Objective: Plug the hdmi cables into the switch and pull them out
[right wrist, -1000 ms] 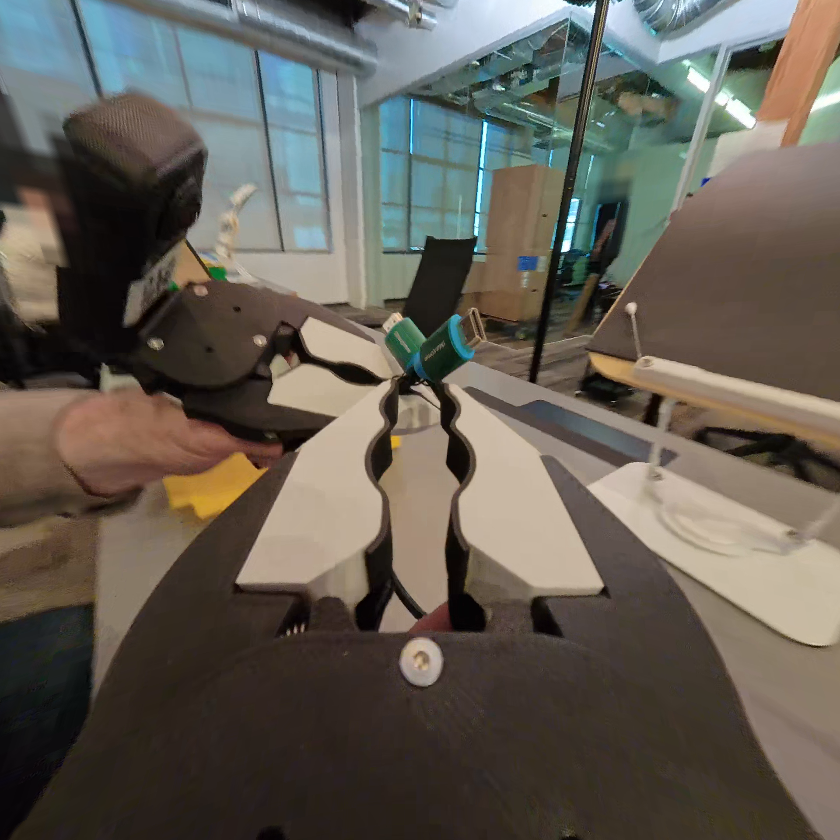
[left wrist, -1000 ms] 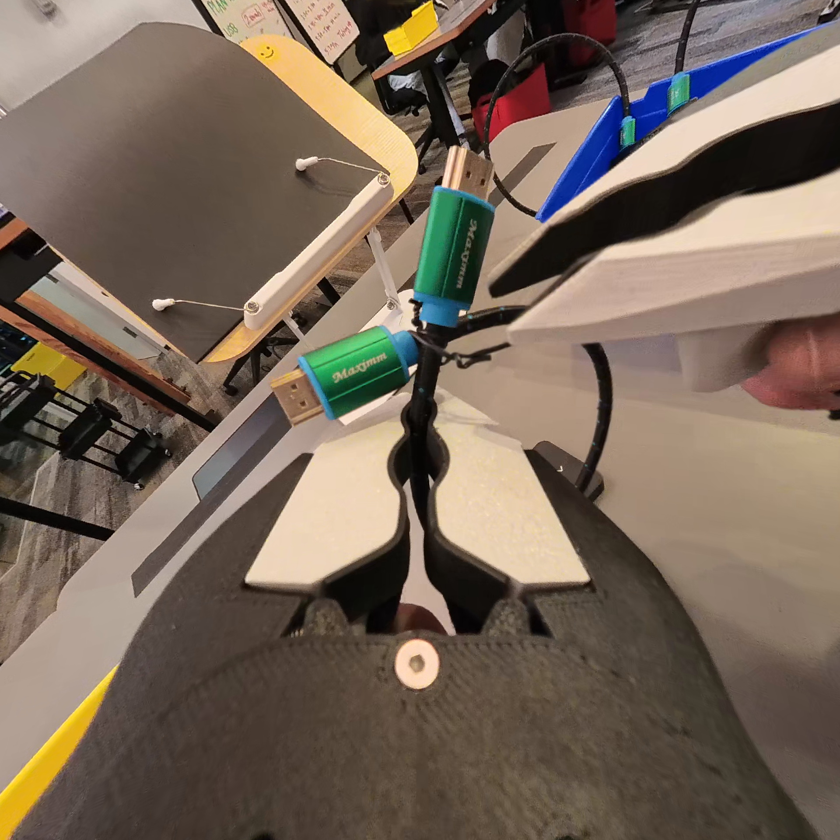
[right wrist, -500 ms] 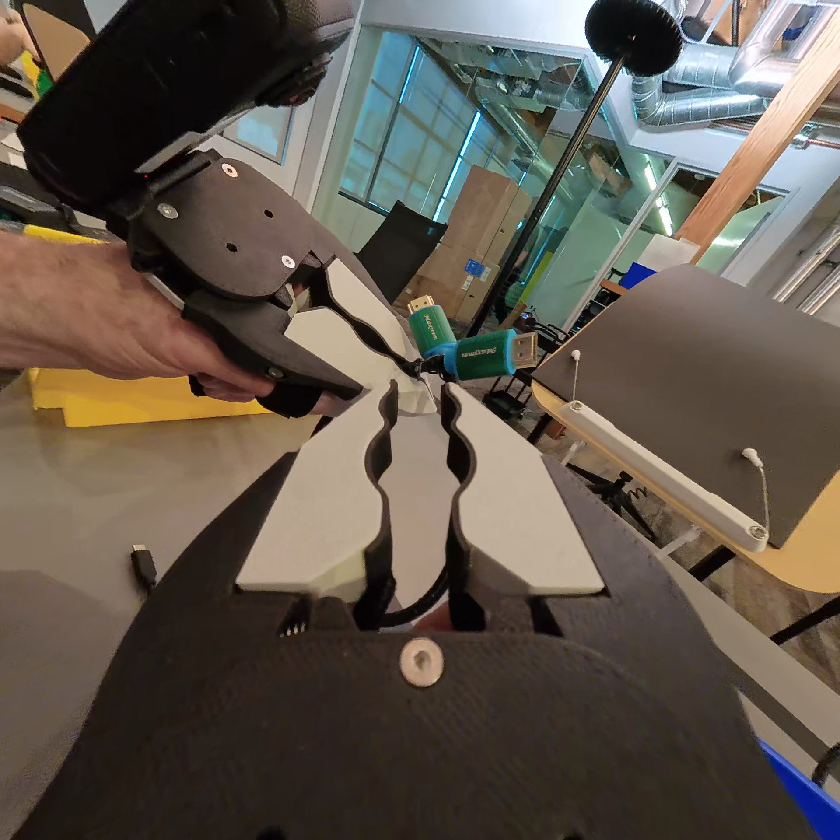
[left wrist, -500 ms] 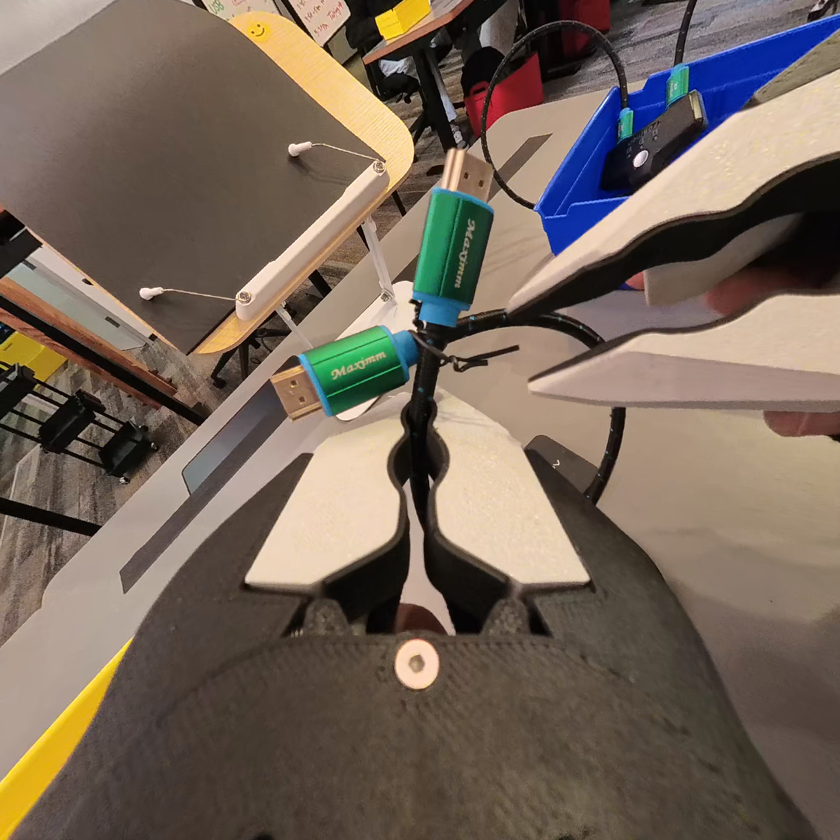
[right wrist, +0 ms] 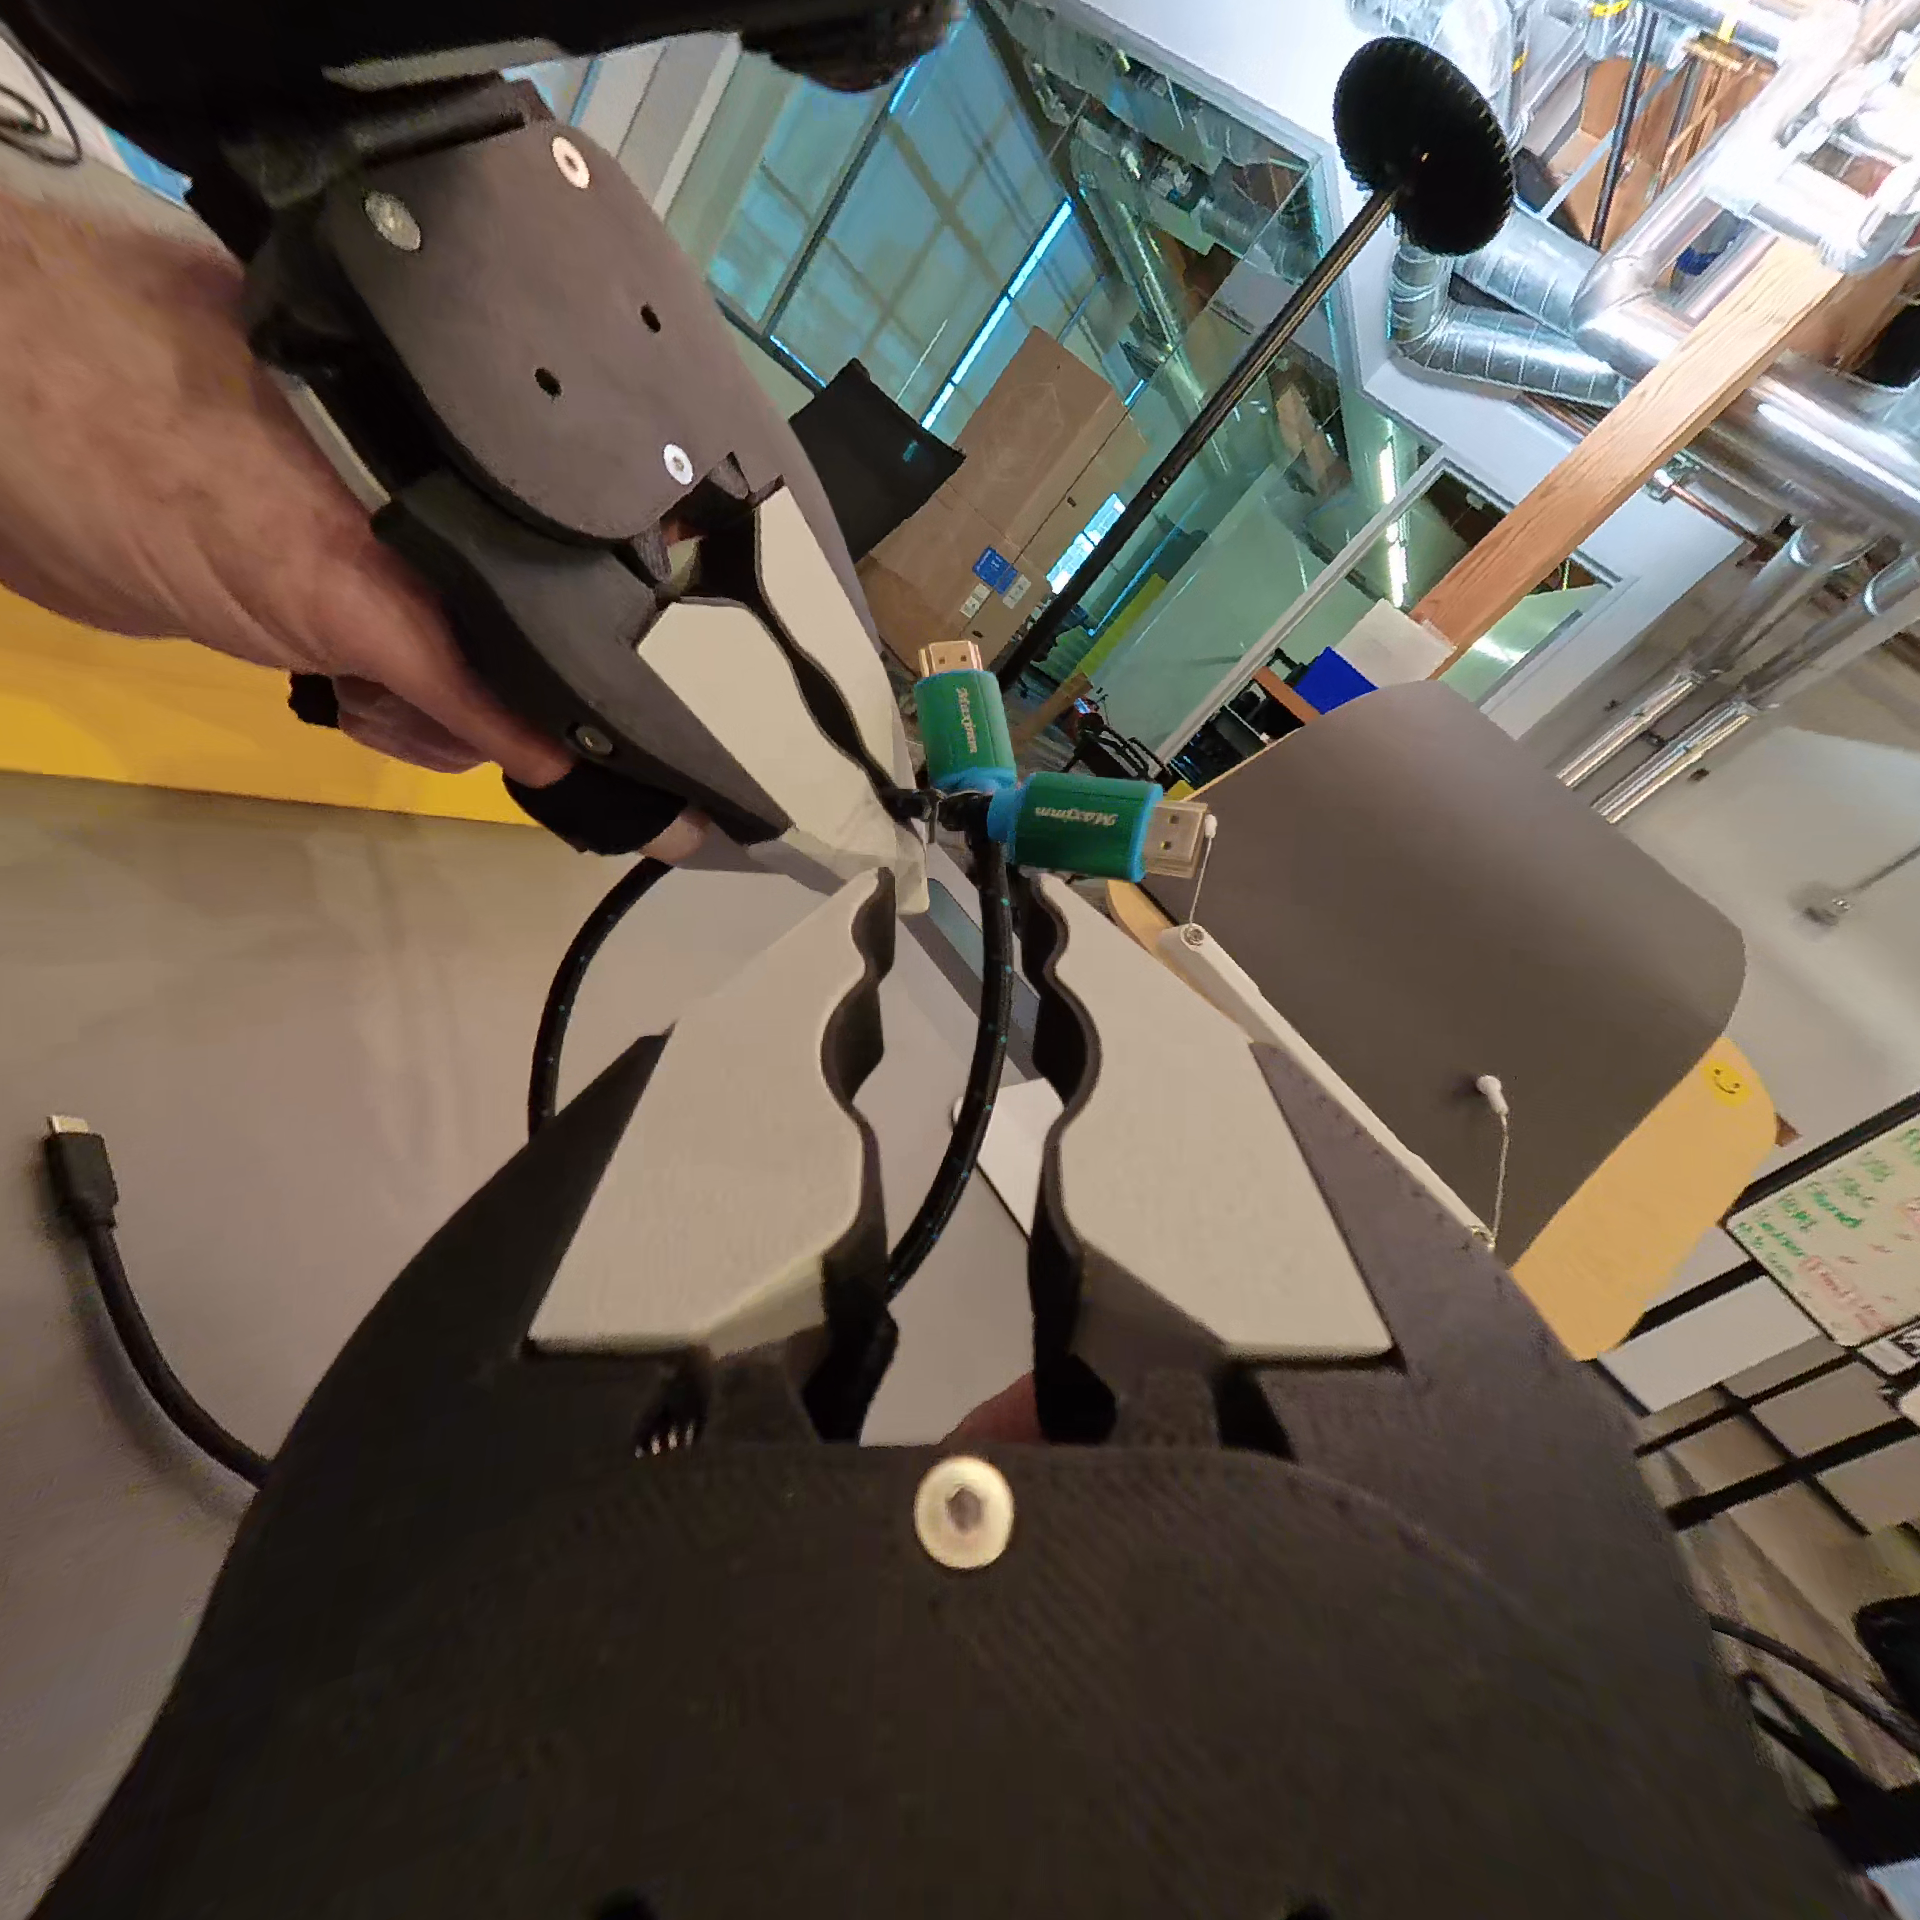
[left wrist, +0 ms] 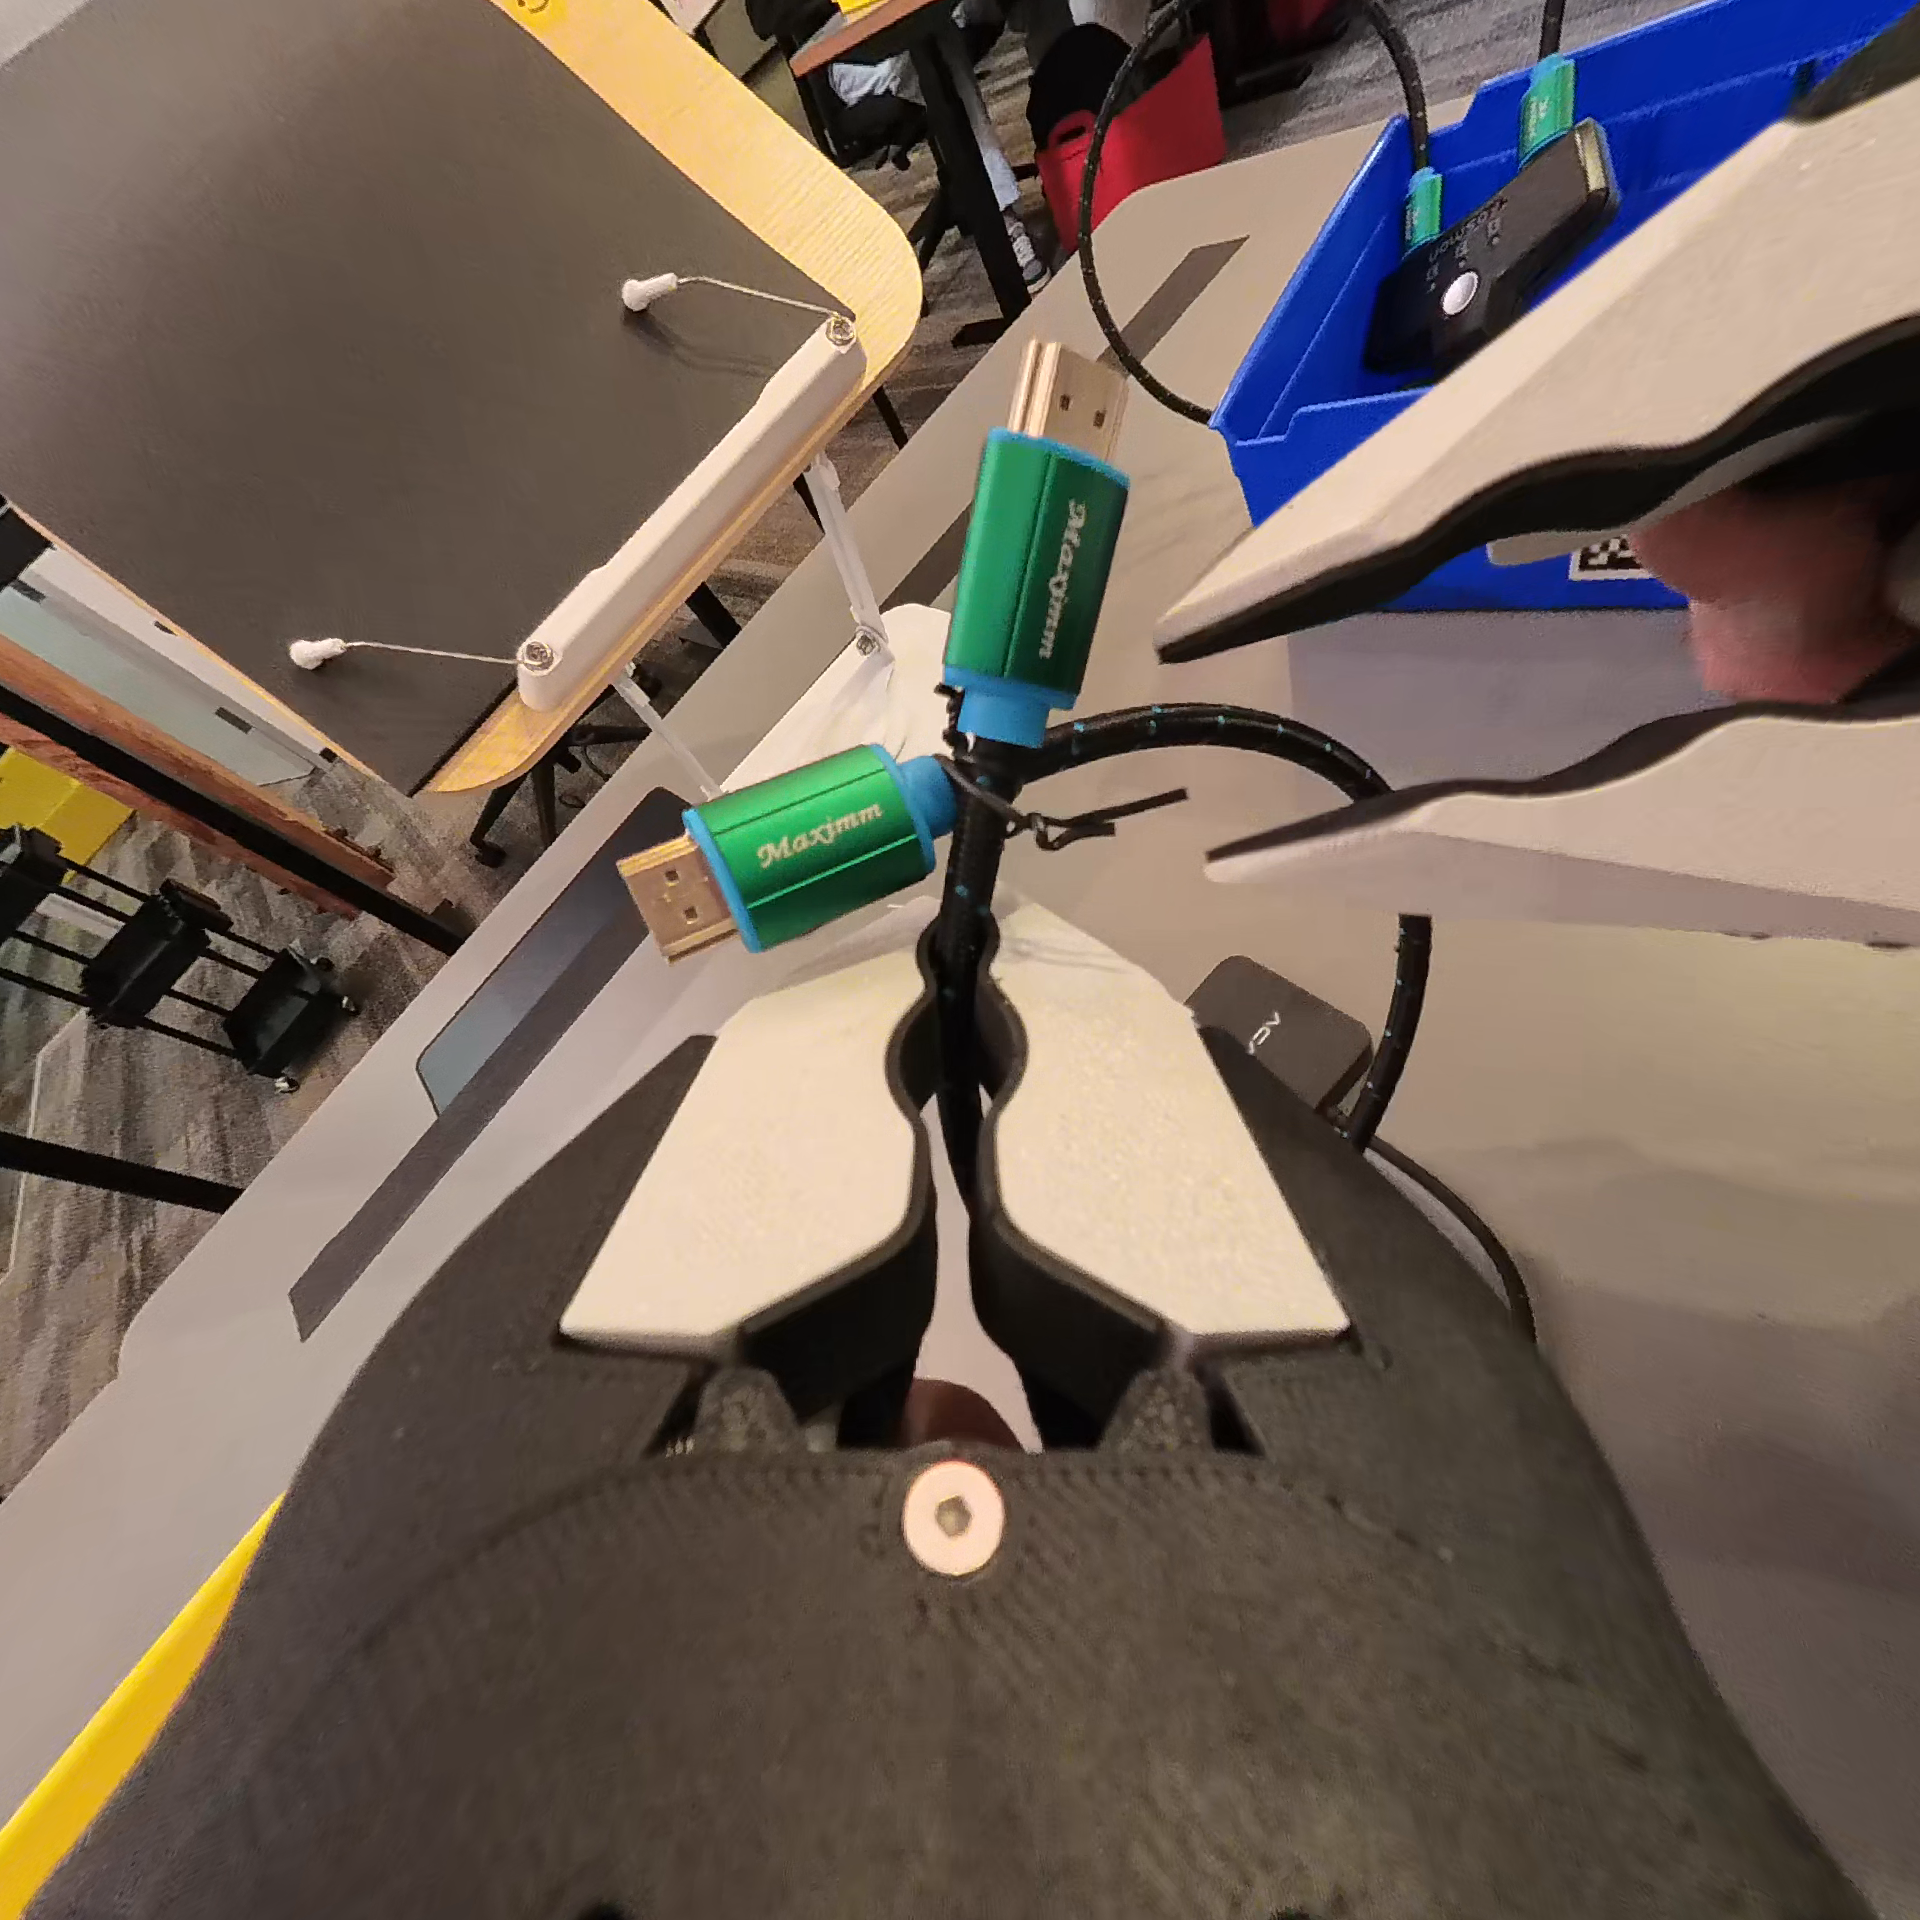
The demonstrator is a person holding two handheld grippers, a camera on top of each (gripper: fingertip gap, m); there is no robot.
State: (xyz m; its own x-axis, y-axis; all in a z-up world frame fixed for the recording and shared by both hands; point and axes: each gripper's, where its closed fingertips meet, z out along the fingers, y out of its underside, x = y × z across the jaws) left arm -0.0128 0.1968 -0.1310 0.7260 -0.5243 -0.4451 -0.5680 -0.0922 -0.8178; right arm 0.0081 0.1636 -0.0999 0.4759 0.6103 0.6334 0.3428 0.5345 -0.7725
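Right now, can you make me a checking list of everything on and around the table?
Surface: grey table, smooth.
Job's things: green HDMI plugs, two tied together, held in the air; black switch in the blue bin, two more green plugs at its far end.
Clutter: small black box; yellow bin.
Grippers: left tool shut on the braided cable; right tool open, that cable running between its fingers.
Cables: loose black cable lying on the table.
Surroundings: dark board on a stand, whiteboard, big windows.

Gold lettering on green HDMI plugs; handwriting on whiteboard (green, red marker).
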